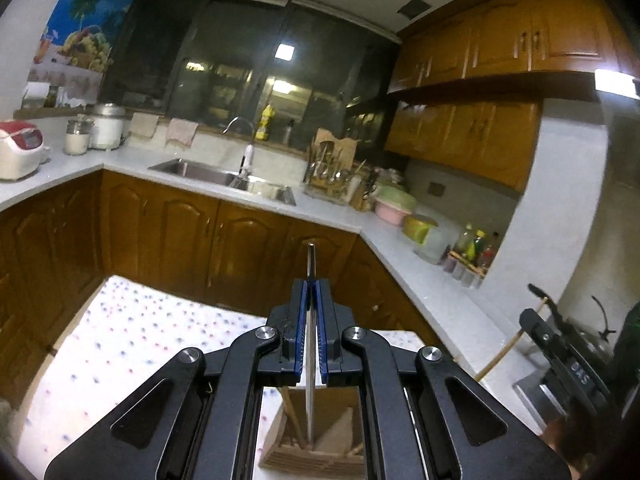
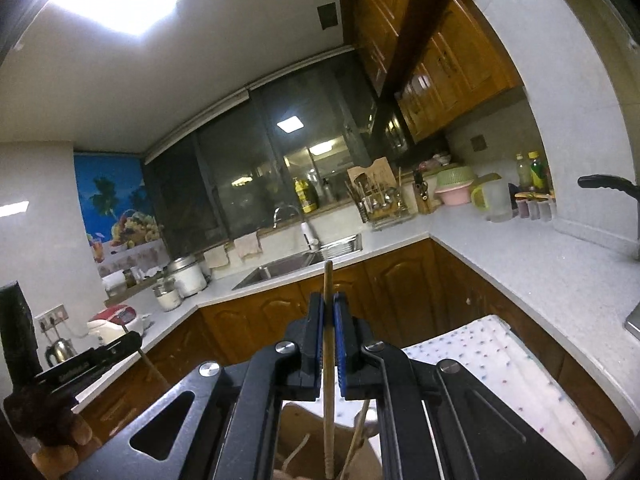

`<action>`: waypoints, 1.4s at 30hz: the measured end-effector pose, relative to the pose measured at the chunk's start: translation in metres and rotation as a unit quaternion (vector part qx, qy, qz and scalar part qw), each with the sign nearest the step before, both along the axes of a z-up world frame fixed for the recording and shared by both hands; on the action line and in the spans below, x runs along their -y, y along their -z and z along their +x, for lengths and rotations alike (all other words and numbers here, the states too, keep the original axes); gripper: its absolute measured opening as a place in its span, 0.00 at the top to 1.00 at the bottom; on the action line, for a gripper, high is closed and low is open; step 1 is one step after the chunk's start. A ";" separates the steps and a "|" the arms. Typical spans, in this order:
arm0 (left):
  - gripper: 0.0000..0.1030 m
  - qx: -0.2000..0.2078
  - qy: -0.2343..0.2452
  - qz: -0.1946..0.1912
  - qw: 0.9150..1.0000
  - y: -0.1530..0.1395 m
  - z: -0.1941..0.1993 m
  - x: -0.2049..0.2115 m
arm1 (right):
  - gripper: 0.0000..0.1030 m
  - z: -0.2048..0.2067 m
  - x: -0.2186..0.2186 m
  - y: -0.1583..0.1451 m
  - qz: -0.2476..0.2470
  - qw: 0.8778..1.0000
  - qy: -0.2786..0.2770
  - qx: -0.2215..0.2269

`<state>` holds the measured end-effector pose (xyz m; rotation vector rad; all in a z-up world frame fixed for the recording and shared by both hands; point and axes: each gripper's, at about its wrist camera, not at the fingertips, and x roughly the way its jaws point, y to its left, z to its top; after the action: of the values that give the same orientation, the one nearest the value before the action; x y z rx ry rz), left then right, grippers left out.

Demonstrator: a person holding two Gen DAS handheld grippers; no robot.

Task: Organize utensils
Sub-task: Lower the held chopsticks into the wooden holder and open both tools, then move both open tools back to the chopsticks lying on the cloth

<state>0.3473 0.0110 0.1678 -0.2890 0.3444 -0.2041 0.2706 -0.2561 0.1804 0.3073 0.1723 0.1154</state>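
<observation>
In the left wrist view my left gripper [image 1: 311,286] is shut on a thin silver metal utensil [image 1: 310,360], seen edge-on, with its tip sticking out past the fingers. Its lower end hangs over a brown wooden holder [image 1: 332,440] on the dotted cloth [image 1: 120,340]. In the right wrist view my right gripper [image 2: 328,298] is shut on a wooden chopstick [image 2: 328,392] that reaches down into the same brown holder [image 2: 296,428], where other sticks lean. Each gripper also shows at the edge of the other's view: the right gripper [image 1: 560,344] and the left gripper [image 2: 88,360], held by a hand [image 2: 48,436].
An L-shaped white counter [image 1: 400,256] over brown cabinets holds a steel sink [image 1: 224,178], a dish rack with utensils [image 1: 332,180], stacked bowls [image 1: 394,204], bottles [image 1: 476,248] and a rice cooker [image 1: 20,148]. A kettle [image 2: 60,350] stands by the left gripper.
</observation>
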 end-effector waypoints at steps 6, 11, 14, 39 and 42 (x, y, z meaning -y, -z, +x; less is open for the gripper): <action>0.96 -0.039 0.005 -0.001 0.999 0.043 0.012 0.002 | 0.95 0.013 -0.006 0.032 -0.011 1.000 -0.002 -0.028; 0.96 -0.066 0.014 0.012 0.998 0.069 0.012 0.008 | 0.95 0.022 -0.011 0.060 -0.020 0.997 -0.021 -0.073; 0.96 -0.077 0.015 0.013 0.997 0.077 0.011 0.009 | 0.95 0.024 -0.014 0.070 -0.025 0.995 -0.028 -0.092; 0.22 -0.067 0.011 -0.017 0.998 0.060 -0.031 -0.012 | 0.15 -0.012 0.007 0.054 0.030 0.998 -0.022 -0.053; 0.22 -0.074 0.009 -0.023 0.997 0.063 -0.042 -0.014 | 0.15 -0.028 0.009 0.049 0.037 0.998 -0.026 -0.046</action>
<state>0.3051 0.0254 0.1046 -0.3466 0.4896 -0.2095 0.2424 -0.2654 0.1310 0.3823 0.2677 0.1594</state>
